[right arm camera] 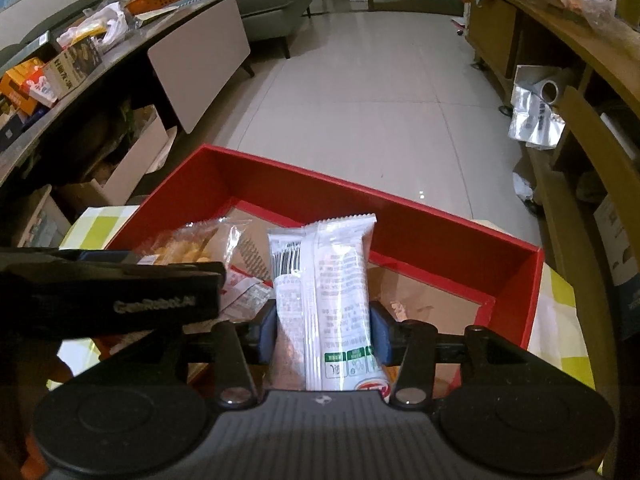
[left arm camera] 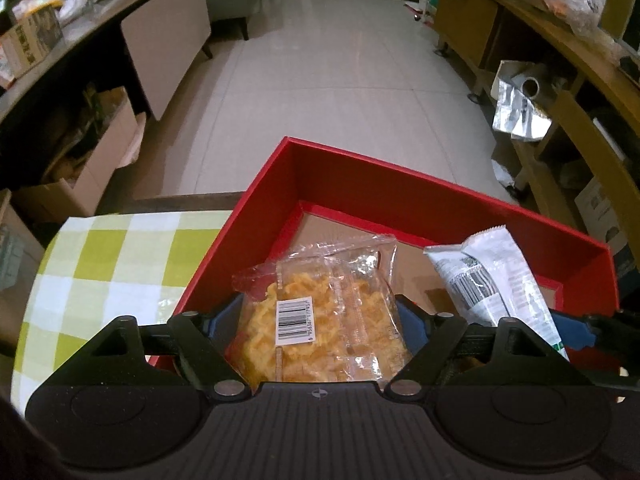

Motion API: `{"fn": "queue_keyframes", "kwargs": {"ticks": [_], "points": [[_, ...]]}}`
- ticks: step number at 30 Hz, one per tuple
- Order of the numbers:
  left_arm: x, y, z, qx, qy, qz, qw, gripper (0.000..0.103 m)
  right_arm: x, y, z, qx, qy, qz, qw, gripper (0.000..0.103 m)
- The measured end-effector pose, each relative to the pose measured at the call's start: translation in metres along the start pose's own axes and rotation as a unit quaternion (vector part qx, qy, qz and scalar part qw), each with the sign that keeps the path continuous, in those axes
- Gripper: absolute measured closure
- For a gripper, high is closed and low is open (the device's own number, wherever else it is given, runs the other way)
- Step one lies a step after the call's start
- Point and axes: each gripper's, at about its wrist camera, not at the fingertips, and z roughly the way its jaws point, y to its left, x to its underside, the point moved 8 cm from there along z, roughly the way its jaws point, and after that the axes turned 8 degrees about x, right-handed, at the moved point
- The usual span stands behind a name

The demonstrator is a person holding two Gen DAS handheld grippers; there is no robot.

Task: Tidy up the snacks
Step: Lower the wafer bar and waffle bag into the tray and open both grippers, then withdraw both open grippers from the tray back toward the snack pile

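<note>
A red box point(left arm camera: 360, 164) with a brown cardboard floor sits on a green-and-white checked cloth point(left arm camera: 112, 264). My left gripper point(left arm camera: 320, 312) is shut on a clear bag of orange snacks point(left arm camera: 320, 300), with a blue pad against each side, low over the box's near left part. My right gripper point(right arm camera: 323, 320) is shut on a long white packet point(right arm camera: 324, 272) with a barcode, which points out over the middle of the box point(right arm camera: 360, 196). In the right wrist view, the orange bag point(right arm camera: 188, 246) shows at the left, behind a black finger point(right arm camera: 120, 300) of the left gripper. The white packet point(left arm camera: 492, 276) rises at the right of the left wrist view.
A red-and-white wrapper point(right arm camera: 244, 292) lies on the box floor between the two snacks. Beyond the box is tiled floor point(left arm camera: 340, 80). A cluttered low table point(left arm camera: 168, 40) and an open cardboard carton point(left arm camera: 92, 160) stand at the left. Wooden shelving point(left arm camera: 560, 120) with a foil roll point(left arm camera: 520, 104) stands at the right.
</note>
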Motion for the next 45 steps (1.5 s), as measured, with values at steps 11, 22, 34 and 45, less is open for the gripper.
{"fn": "queue_keyframes", "kwargs": {"ticks": [11,22,34,45], "points": [[-0.015,0.009,-0.018,0.004,-0.024,-0.018,0.9996,0.014,-0.008,-0.003,-0.008,0.010,-0.013,0.003,1.000,0.039],[-0.013,0.022,-0.052,0.018,-0.036,-0.043,0.9982,0.014,-0.013,-0.009,-0.055,0.005,-0.036,0.015,0.999,0.038],[0.021,0.029,-0.077,0.014,-0.021,-0.035,0.9991,0.013,0.019,-0.005,-0.080,0.010,-0.017,-0.010,1.000,0.038],[0.060,0.032,-0.081,0.008,0.012,-0.025,0.9996,0.013,0.046,0.015,-0.093,-0.002,-0.003,-0.036,0.999,0.038]]}}
